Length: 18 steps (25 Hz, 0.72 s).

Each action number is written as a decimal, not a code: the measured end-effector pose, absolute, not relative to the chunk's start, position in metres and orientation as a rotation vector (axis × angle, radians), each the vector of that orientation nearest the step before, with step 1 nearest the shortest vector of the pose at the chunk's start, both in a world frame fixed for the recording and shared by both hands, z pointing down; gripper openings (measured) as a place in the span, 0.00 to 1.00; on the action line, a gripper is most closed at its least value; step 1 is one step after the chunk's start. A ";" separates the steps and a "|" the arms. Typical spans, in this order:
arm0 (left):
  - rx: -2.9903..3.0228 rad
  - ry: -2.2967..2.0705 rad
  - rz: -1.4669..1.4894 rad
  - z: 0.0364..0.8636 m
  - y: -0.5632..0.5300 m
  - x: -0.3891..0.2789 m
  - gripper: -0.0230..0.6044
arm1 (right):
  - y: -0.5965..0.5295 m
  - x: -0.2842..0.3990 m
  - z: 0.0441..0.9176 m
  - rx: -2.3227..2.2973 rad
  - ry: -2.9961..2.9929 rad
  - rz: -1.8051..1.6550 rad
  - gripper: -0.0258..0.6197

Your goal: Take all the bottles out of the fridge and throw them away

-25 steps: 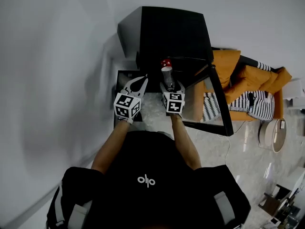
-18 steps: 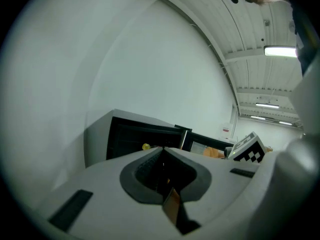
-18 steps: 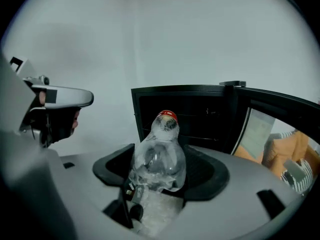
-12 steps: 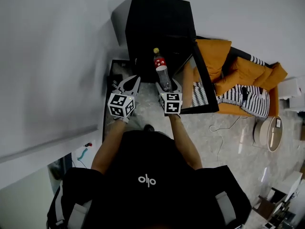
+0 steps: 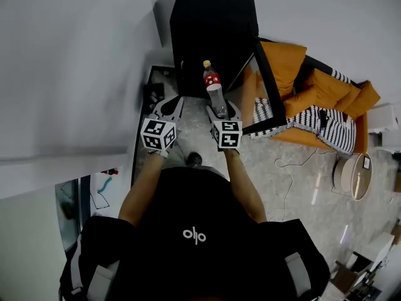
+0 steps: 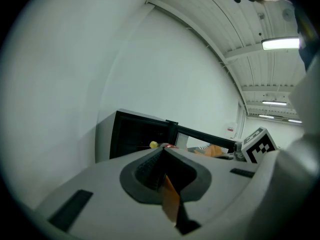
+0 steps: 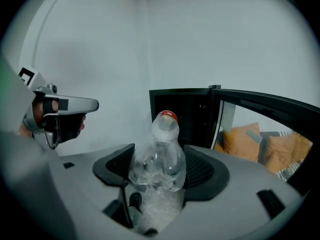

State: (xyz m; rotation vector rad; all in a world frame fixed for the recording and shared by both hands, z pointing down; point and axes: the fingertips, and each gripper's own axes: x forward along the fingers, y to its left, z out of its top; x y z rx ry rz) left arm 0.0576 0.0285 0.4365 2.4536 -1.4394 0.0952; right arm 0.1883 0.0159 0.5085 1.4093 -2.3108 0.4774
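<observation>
Grey floor (image 5: 294, 187), head view: my right gripper (image 5: 223, 111) holds a bottle (image 5: 213, 89) upright, just in front of the open fridge (image 5: 213, 17). Left gripper view: my left gripper (image 6: 162, 153) is clenched, empty. Right gripper view: pads (image 7: 202, 171) pinch the clear body, which looks light and crushable. I judge a low, gentle hold safest.

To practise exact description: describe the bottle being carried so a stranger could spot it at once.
Find the black fridge by the white wall, door open. In front of it the right gripper holds a clear plastic bottle between its fingers. Its red label and yellow cap mark it out; the left gripper alongside is shut, empty.
</observation>
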 end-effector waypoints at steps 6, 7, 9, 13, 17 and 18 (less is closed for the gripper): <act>2.412 -1.502 0.113 0.438 0.052 0.034 0.05 | 0.033 0.165 0.511 1.344 -2.350 0.494 0.53; 2.403 -1.516 0.116 0.438 0.054 0.027 0.05 | 0.034 0.158 0.511 1.329 -2.358 0.493 0.53; 2.383 -1.543 0.118 0.439 0.057 0.013 0.05 | 0.035 0.144 0.511 1.297 -2.371 0.492 0.53; 2.336 -1.594 0.118 0.442 0.059 -0.020 0.05 | 0.032 0.113 0.512 1.236 -2.391 0.489 0.53; 2.295 -1.638 0.114 0.446 0.057 -0.057 0.05 | 0.026 0.079 0.513 1.187 -2.401 0.484 0.53; 2.286 -1.649 0.115 0.447 0.056 -0.068 0.05 | 0.024 0.071 0.513 1.176 -2.401 0.483 0.53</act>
